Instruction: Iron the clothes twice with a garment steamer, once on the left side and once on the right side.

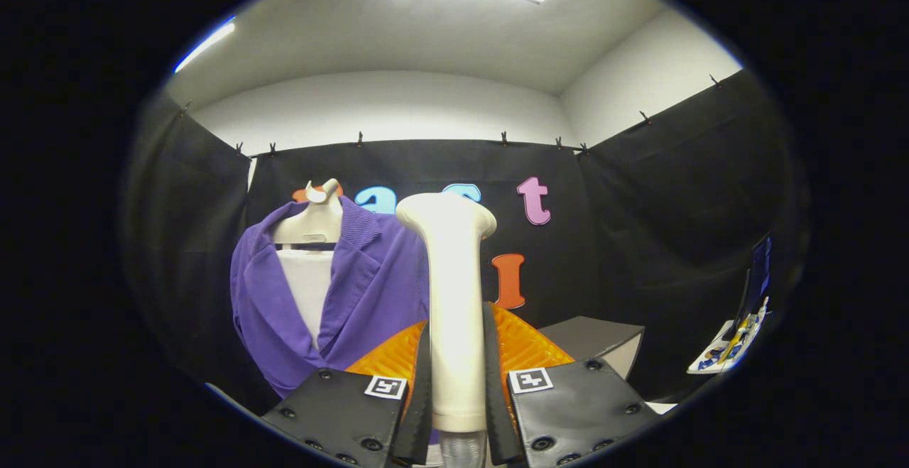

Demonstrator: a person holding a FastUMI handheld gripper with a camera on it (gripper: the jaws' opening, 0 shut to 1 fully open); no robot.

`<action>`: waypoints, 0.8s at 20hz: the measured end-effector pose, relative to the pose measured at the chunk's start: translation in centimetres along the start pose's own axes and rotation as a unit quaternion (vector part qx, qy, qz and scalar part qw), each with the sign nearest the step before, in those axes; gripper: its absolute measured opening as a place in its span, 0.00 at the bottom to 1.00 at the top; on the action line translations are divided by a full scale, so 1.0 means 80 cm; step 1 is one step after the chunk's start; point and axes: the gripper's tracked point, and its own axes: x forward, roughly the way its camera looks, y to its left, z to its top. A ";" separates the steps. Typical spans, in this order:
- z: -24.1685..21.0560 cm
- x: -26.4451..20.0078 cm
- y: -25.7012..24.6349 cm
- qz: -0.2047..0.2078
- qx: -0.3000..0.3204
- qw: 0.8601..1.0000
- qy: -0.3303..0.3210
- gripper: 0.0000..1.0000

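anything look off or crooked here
Nothing stands out. The gripper is shut on the steamer, which stands upright between its fingers. The purple jacket hangs evenly on its white form, beyond and to the left, apart from the steamer.

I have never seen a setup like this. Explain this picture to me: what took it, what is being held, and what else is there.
The camera rides on a hand-held gripper that a person carries, looking forward along its two fingers. Those fingers are closed on the handle of a cream garment steamer, which stands upright between them. Beyond it, slightly to one side, a purple jacket hangs on a pale clothes form, waiting to be steamed. A grey box sits farther back on the other side, in front of the black cloth wall.
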 end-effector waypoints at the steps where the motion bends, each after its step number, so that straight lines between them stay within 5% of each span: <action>1: -0.002 -0.004 0.012 0.008 0.000 1.000 -0.002 0.39; 16: -0.061 0.009 0.117 0.048 -0.011 0.999 -0.011 0.39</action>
